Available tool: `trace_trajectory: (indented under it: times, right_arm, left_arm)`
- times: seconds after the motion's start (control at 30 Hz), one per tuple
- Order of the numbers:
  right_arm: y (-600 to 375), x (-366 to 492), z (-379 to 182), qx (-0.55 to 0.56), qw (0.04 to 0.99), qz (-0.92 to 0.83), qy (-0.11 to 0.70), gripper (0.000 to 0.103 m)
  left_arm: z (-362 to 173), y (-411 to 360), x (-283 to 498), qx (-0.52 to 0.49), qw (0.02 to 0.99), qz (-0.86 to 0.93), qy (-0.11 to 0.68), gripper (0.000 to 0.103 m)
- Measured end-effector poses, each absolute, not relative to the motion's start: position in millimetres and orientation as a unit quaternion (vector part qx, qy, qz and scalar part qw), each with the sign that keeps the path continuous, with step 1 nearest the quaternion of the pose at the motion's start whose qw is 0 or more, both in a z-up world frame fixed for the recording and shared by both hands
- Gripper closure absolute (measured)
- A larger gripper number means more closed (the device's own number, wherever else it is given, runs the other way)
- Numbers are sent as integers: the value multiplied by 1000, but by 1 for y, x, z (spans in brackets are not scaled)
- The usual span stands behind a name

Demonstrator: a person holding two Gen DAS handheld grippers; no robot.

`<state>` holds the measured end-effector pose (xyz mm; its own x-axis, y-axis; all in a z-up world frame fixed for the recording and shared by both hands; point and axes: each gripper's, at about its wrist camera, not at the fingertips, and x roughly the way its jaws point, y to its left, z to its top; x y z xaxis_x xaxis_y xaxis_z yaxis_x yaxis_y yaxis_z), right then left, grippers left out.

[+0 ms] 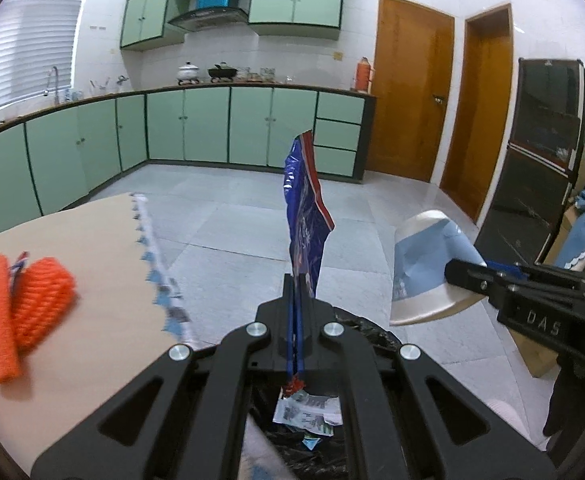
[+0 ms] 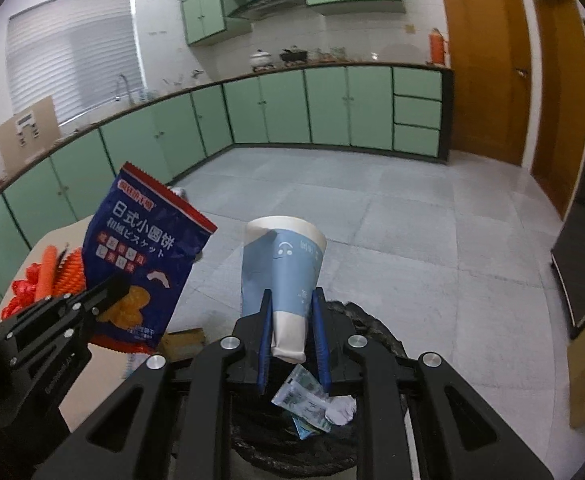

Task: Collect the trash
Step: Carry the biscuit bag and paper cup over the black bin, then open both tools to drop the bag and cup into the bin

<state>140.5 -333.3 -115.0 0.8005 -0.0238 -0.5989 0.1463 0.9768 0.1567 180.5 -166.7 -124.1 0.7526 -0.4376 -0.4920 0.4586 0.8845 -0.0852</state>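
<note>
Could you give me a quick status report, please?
Left gripper shut on blue snack bag. Right gripper shut on paper cup. Both above black-lined bin. Nothing in the way.

Both wrist views look forward along their jaws, tilted slightly down, close above the black-lined bin. Each faces the green cabinets. Shared: bin, floor, cabinets, each other's gripper.

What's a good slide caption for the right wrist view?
Right gripper clamps a squashed blue paper cup above the black trash bag; left gripper holds a biscuit packet alongside.
</note>
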Motion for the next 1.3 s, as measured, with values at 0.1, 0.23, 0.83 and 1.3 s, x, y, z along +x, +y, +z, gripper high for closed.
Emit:
trace_trajectory:
  times: [0.1, 0.23, 0.83, 1.3]
  right_arm:
    - [-344, 145, -133, 103, 937, -54, 328, 84]
    - [-354, 152, -153, 105, 930, -66, 346, 84]
    - [-393, 161, -187, 144, 910, -87, 380, 52]
    - [-320, 144, -97, 94, 953, -42, 286, 6]
  left_arm:
    - [-135, -183, 189, 25, 932, -242, 269, 103]
    - [-151, -203, 206, 35, 926, -242, 287, 103]
    - [-169, -224, 240, 39, 910, -237, 337, 68]
    - [-102, -123, 206, 16, 946, -171, 273, 37]
